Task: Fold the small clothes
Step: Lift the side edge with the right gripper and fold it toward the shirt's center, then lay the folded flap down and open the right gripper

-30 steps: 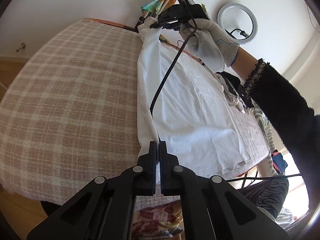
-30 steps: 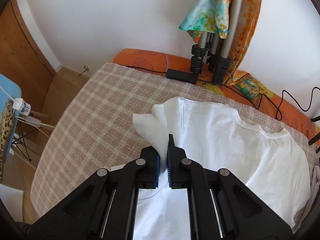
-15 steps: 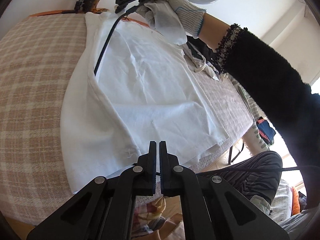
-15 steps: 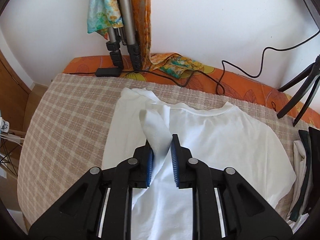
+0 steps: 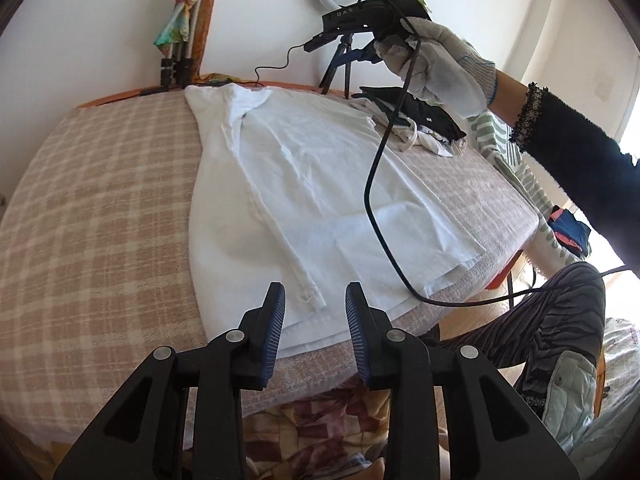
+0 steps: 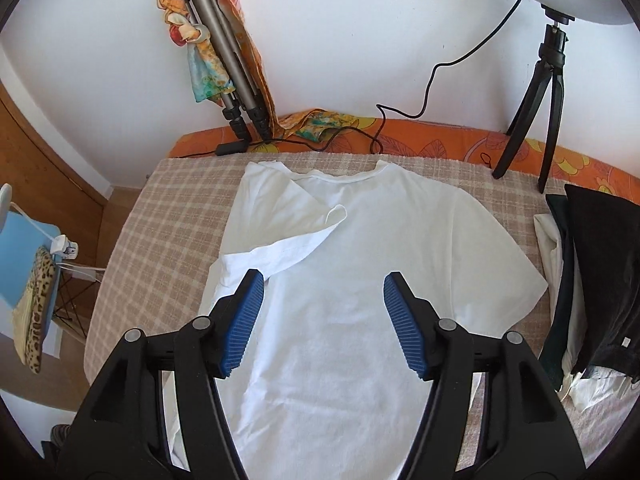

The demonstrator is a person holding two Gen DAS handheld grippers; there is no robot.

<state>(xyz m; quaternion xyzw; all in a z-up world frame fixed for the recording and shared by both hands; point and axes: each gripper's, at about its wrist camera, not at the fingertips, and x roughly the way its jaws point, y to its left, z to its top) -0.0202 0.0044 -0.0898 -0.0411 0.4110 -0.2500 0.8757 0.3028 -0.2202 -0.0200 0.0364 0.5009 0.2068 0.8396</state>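
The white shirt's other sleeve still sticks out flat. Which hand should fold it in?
Probably the right. The right gripper, jaws opening and empty, hangs nearer that flat sleeve; the left gripper sits by the shirt hem.

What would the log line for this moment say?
shirt: flat on bed, left side folded in | left gripper: opening, empty | right gripper: opening, empty | next: probably fold other side

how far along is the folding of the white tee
Done: one side of the white t-shirt is folded inward, sleeve lying across the chest. In hand: nothing; the left tool and right tool are opening, empty. Left: the other sleeve, still spread flat, then the lengthwise fold.
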